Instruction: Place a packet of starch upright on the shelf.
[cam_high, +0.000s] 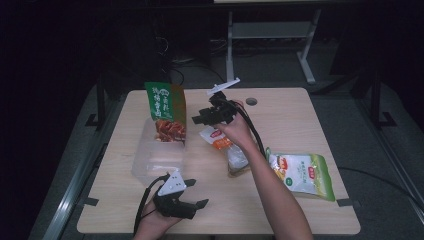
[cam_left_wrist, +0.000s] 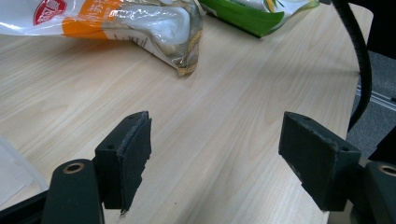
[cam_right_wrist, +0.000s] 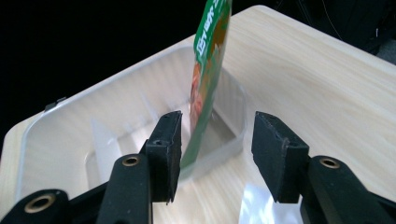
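Clear plastic tub (cam_high: 157, 160) on the wooden worktop (cam_high: 280, 120) holds 1 glossy green snack pouch (cam_high: 166, 112), standing upright. Right claw (cam_high: 209, 116) just beside it, half-open, empty. Left claw (cam_high: 192, 206) wide, empty.

Not much can actually be read here. Large pale characters are printed down the top of the green pouch (cam_high: 166, 111) standing in the clear container (cam_high: 159, 156), but they're too small and blurred to be made out; in the right gripper view they're seen edge-on. A red oval logo is carried on the orange-and-white bag (cam_left_wrist: 107, 21), lettering unreadable. A red logo patch is shown on the green-and-white bag (cam_high: 301, 175), also illegible. No numbers can be picked out.
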